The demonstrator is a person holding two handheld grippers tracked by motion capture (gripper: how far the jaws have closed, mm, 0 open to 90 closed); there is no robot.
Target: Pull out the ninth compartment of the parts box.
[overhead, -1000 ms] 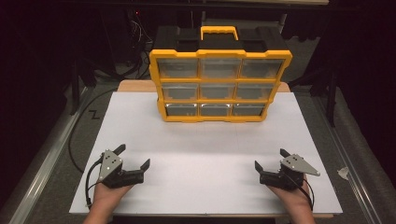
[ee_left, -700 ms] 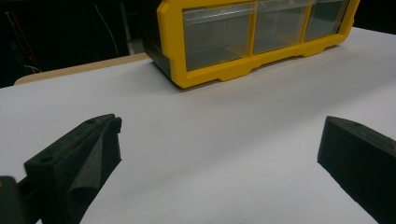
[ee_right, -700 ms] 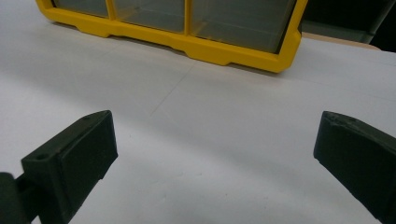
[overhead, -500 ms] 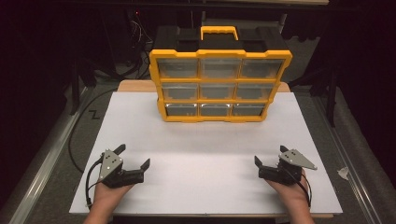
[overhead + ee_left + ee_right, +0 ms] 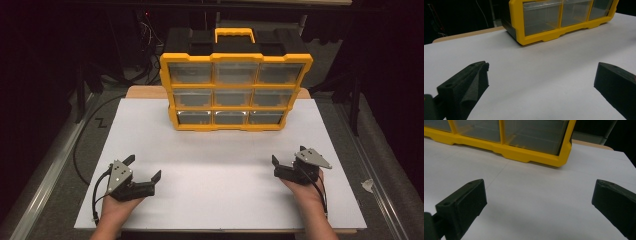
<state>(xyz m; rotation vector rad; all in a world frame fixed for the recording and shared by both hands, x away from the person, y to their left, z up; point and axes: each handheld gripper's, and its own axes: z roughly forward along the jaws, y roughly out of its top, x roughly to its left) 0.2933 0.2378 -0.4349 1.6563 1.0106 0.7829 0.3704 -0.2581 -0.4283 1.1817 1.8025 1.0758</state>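
At near left of white board (image 5: 220, 190), left gripper (image 5: 146, 169) resting, jaws spread wide, empty. Far middle, well apart: yellow organizer (image 5: 235, 90) upright, 9 clear drawers. At near right, right gripper (image 5: 281, 161), jaws spread, empty.

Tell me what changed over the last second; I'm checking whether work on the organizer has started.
Hardly anything. The right tongs edged slightly forward and inward; nothing was gripped or released. The left tongs stayed put, both pairs open above the white board, and the yellow plastic drawer organizer remains untouched.
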